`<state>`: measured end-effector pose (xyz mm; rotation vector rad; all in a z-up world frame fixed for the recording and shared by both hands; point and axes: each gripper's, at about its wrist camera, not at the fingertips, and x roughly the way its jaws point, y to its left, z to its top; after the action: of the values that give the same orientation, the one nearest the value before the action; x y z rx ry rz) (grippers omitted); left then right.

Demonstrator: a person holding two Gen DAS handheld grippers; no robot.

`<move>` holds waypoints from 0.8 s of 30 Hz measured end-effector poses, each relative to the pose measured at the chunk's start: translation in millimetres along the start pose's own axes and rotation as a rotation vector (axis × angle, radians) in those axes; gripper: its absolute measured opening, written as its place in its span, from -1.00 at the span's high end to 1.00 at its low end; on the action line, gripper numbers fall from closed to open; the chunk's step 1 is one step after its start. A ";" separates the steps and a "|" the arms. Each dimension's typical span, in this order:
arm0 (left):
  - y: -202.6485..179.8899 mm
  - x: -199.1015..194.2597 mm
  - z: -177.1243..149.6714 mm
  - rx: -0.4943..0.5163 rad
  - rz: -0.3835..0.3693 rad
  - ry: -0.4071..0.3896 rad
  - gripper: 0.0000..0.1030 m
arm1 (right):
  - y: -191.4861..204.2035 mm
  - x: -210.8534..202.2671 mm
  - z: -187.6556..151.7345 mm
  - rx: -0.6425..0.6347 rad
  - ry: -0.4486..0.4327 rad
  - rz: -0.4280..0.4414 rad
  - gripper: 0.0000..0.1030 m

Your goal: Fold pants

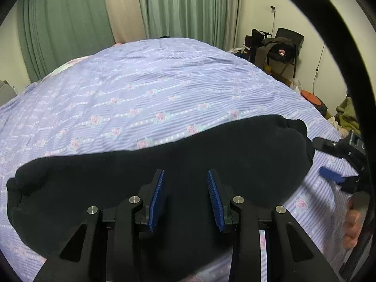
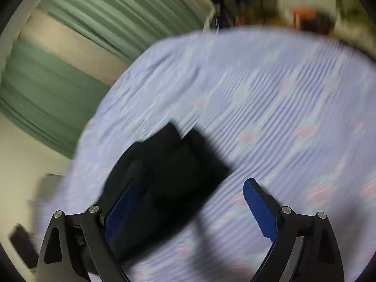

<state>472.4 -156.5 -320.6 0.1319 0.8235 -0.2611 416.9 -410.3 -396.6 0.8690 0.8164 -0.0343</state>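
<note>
Black pants lie folded in a long band across the lilac flowered bedspread. My left gripper is open, its blue pads just above the pants' near part, holding nothing. My right gripper is open wide and empty over the bed; the right wrist view is motion-blurred. In that view one end of the pants lies at the left, under the left finger. The right gripper also shows in the left wrist view, beside the pants' right end.
Green curtains hang behind the bed. A chair piled with bags and clothes stands in the far right corner, with more clutter on the floor along the bed's right side. A hand holds the right gripper.
</note>
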 end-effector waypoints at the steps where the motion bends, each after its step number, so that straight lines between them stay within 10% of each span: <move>1: -0.4 2.4 0.8 0.009 0.001 0.002 0.29 | -1.8 8.3 0.0 0.026 0.018 0.038 -0.80; 8: 6.7 11.6 -11.3 -0.008 0.005 0.034 0.29 | -5.1 40.0 15.1 0.036 0.019 0.046 -0.87; 13: 12.6 17.1 -25.2 -0.042 0.020 0.073 0.45 | 2.3 39.6 14.5 0.009 0.046 0.060 0.19; 24: 19.5 15.0 -28.7 -0.032 0.017 0.133 0.47 | 114.3 -33.4 -5.1 -0.358 -0.133 -0.169 0.38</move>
<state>467.3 -134.3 -350.7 0.1268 0.9580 -0.2251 429.2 -340.5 -300.9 0.4537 0.7407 -0.0907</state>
